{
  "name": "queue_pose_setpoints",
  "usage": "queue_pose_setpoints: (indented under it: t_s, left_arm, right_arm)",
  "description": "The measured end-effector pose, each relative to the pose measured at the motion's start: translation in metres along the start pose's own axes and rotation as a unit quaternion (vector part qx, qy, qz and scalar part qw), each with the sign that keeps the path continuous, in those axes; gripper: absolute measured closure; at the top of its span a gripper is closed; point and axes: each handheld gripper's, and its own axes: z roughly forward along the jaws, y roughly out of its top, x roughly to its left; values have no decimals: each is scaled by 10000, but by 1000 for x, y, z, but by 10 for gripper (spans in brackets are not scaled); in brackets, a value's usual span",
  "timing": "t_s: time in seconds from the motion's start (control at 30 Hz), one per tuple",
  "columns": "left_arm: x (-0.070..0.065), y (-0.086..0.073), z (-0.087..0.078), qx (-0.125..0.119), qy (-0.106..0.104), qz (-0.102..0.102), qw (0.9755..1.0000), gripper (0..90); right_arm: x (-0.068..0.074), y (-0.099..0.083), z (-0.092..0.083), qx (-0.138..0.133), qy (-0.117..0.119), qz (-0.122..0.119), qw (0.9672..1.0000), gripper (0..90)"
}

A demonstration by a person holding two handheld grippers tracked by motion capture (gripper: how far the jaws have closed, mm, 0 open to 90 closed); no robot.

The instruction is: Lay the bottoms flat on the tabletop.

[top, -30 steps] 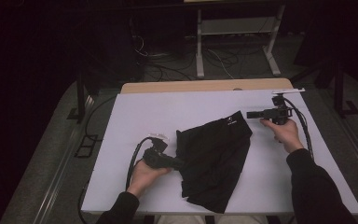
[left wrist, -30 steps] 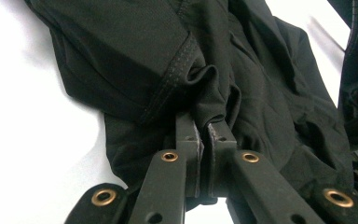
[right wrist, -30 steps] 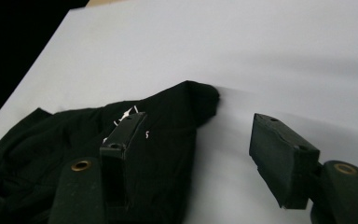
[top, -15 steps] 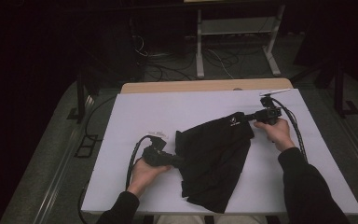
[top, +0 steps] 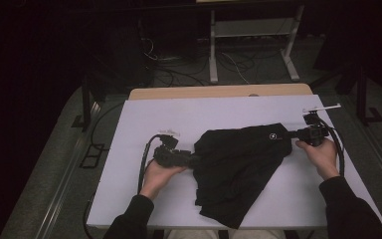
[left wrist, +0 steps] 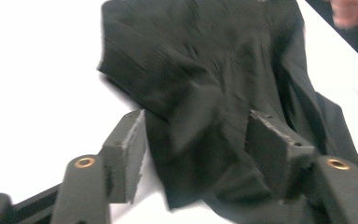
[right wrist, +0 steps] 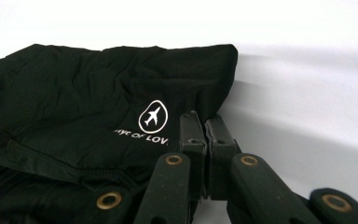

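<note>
Black garment (top: 241, 169), limp, light and prone to bunching, lies mid-table (top: 144, 119): right gripper (right wrist: 205, 128) pinches its logo-side edge shut, left gripper (left wrist: 193, 140), jaws just opening, straddles the opposite edge, unpinched.

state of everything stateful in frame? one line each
black garment: crumpled, lying flat on the white table, logo side up
left tool: jaws have just been opening, pads apart, the garment's edge lies between them
right tool: shut, pinching the garment's edge by the logo
</note>
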Motion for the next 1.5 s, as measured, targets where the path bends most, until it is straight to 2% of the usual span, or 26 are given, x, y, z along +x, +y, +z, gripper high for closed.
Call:
queue_pose_setpoints:
  t_s: [0.03,0.07,0.17,0.33,0.43,0.47,0.53,0.6,0.7,0.8,0.83,0.9,0.97,1.0,1.07,1.17,1.23,1.27,1.3,1.33,1.4,1.5]
  left_arm:
    - [6,11,1,-162,39,-119,9998,359]
    - [9,17,3,-222,36,-216,9995,360]
    - [18,33,13,-295,137,-436,9985,352]
    - [28,49,31,-209,156,-633,9977,346]
    - [32,52,38,-141,211,-713,9971,344]
    - [36,54,46,-51,277,-774,9966,344]
    - [40,55,53,61,281,-874,9958,344]
    - [41,56,57,98,237,-916,9955,348]
    - [43,54,68,130,-43,-1108,9937,365]
    - [45,52,76,192,-369,-1297,9907,405]
    - [45,52,78,207,-430,-1299,9904,423]
    - [45,52,82,267,-544,-1263,9901,530]
    - [45,53,85,361,-493,-1252,9903,668]
    - [46,53,86,363,-503,-1264,9900,726]
    - [46,53,86,280,-396,-1265,9908,809]
    - [43,55,82,117,-268,-1238,9919,838]
    - [39,57,74,-29,-127,-1121,9936,841]
    - [39,57,74,-29,-127,-1121,9936,841]
    - [35,62,63,-260,89,-935,9952,840]
    - [33,64,55,-360,194,-853,9955,840]
    - [33,68,40,-600,298,-799,9945,841]
    - [36,75,19,-801,504,-704,9930,842]
  right_arm:
    - [-4,-6,-2,-34,-36,35,10000,871]
    - [-6,-8,-2,-50,-51,33,10000,871]
    - [-10,-12,-5,-91,-47,76,9999,871]
    - [-13,-15,-8,-135,-57,99,9998,870]
    - [-15,-17,-8,-155,-48,129,9998,870]
    - [-17,-18,-9,-184,-50,136,9997,870]
    - [-18,-18,-10,-203,-40,145,9997,870]
    - [-18,-18,-10,-220,-39,137,9997,870]
    - [-18,-18,-12,-292,11,129,9995,870]
    - [-19,-18,-12,-323,68,161,9993,870]
    - [-19,-18,-12,-325,70,148,9993,870]
    - [-18,-18,-12,-327,75,125,9994,870]
    - [-18,-18,-12,-338,75,97,9994,870]
    - [-18,-18,-12,-340,77,87,9994,870]
    - [-18,-18,-11,-346,90,78,9993,870]
    - [-18,-18,-12,-378,118,98,9992,870]
    - [-18,-16,-12,-426,191,100,9989,870]
    - [-18,-16,-12,-426,191,100,9989,870]
    - [-14,-14,-13,-493,296,88,9983,870]
    - [-13,-12,-14,-534,338,77,9980,870]
    - [-8,-8,-14,-649,511,62,9966,871]
    - [1,4,-13,-781,734,12,9942,870]
